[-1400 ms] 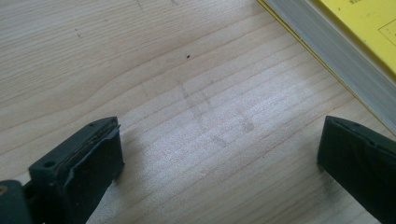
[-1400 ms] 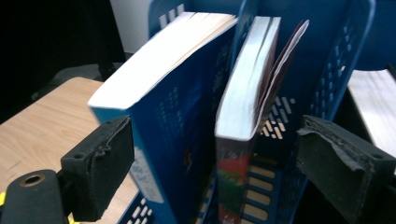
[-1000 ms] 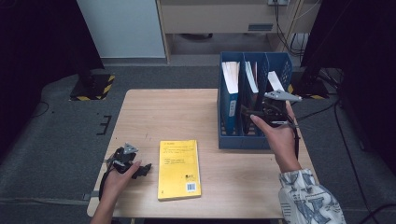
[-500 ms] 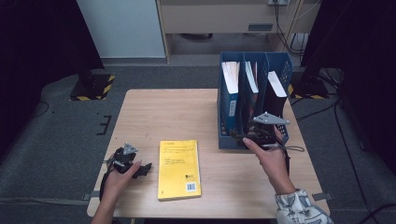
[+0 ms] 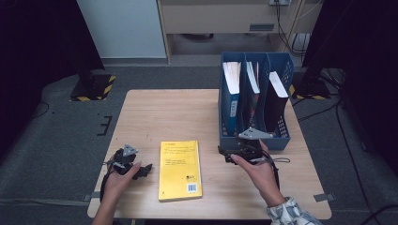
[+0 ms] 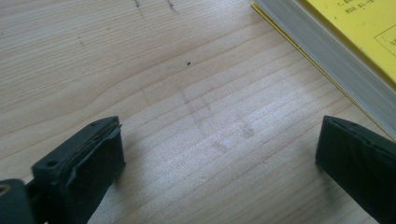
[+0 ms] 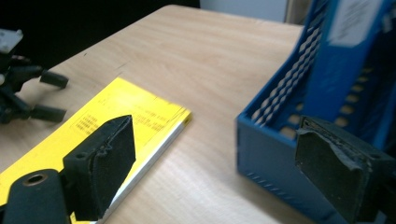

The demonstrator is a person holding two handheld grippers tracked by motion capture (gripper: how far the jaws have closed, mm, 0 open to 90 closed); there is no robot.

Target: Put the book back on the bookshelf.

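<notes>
Resting near the tabletop's front edge, yellow book [image 5: 180, 169] lies flat between both grippers. Left gripper [image 5: 143, 169], front-left corner, jaws spread, empty. Right gripper [image 5: 224, 155], jaws spread, empty, just before the blue file rack [image 5: 281, 139].

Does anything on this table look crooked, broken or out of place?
Nothing much. The yellow book lies flat and whole on the table, alone while other books stand in the blue file rack. One oddity: the pad on a finger of the right gripper looks frayed at its edge.
</notes>
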